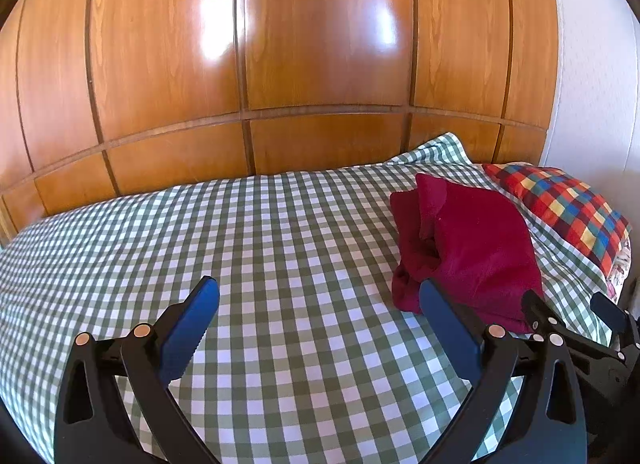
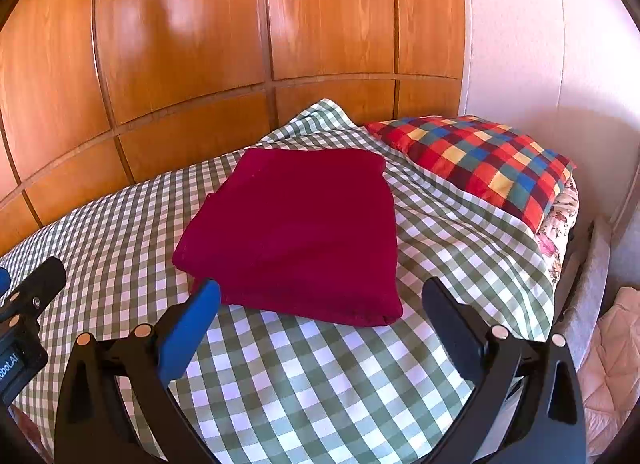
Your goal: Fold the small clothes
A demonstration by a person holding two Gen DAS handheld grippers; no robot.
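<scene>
A dark red garment (image 2: 296,232) lies folded in a neat rectangle on the green-and-white checked bedspread (image 2: 320,376). In the left wrist view the red garment (image 1: 476,248) shows from its side, with layered edges. My right gripper (image 2: 320,296) is open and empty, just in front of the garment's near edge. My left gripper (image 1: 320,296) is open and empty over bare bedspread (image 1: 240,248), to the left of the garment. The right gripper (image 1: 568,316) shows at the lower right of the left wrist view, and part of the left gripper (image 2: 32,292) shows at the left edge of the right wrist view.
A multicoloured checked pillow (image 2: 480,159) lies at the bed's right end, also in the left wrist view (image 1: 568,207). Wooden wardrobe doors (image 1: 280,63) stand behind the bed. A white wall (image 2: 540,43) is on the right. The bed's right edge drops beside a pink quilt (image 2: 612,364).
</scene>
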